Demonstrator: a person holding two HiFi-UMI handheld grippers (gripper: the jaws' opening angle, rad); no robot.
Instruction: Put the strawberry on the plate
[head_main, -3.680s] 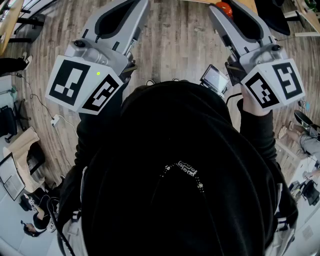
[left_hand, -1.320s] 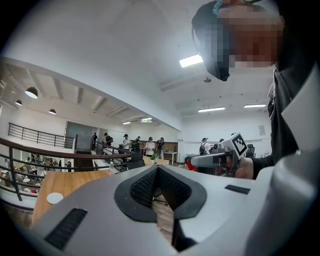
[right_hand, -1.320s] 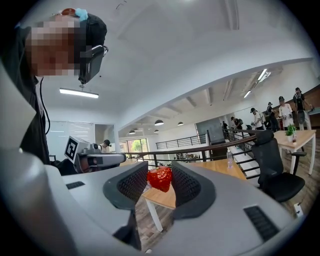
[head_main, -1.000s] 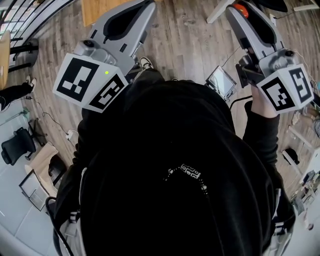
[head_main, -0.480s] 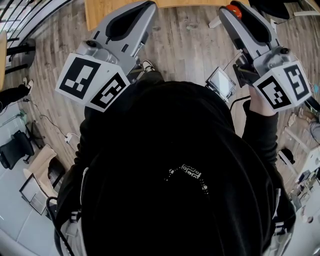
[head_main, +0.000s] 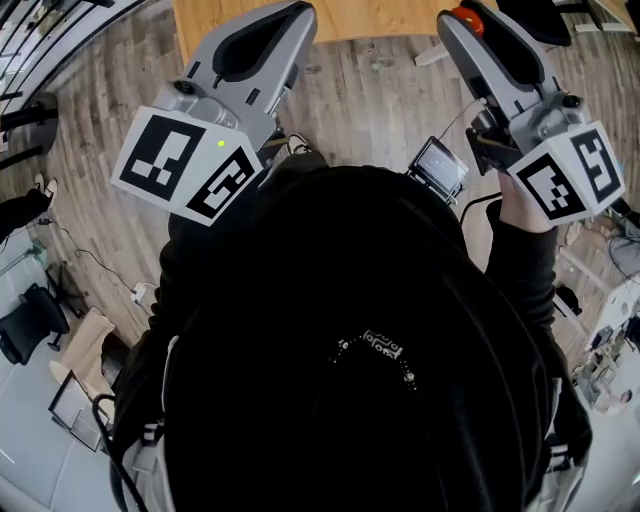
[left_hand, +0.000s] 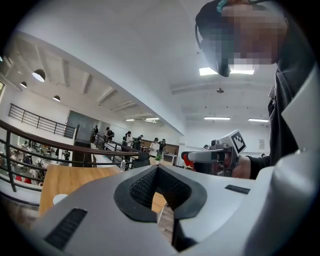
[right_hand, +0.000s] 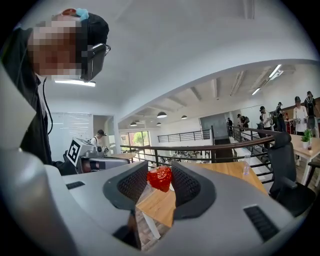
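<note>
A red strawberry (right_hand: 159, 178) sits between the black pads of my right gripper (right_hand: 160, 171), which is shut on it and held up in the air. In the head view the strawberry (head_main: 466, 17) shows at that gripper's tip (head_main: 460, 14), over the near edge of a wooden table (head_main: 350, 14). My left gripper (left_hand: 157, 168) is shut with nothing in it, and the head view has it at upper left (head_main: 298, 12). A white round thing (left_hand: 58, 198), perhaps the plate, lies on the table at far left. From the left gripper view the right gripper (left_hand: 188, 158) hangs alongside.
Under both grippers lies a wooden plank floor (head_main: 370, 90). A dark railing (right_hand: 200, 149) runs behind the table. A black office chair (right_hand: 286, 170) stands to the right, with a clear cup (right_hand: 246, 163) on the table near it. Several people stand far off.
The wooden table has come into view at the top of the head view as the person moved towards it. Both grippers keep their pose, the strawberry still in the right one.
</note>
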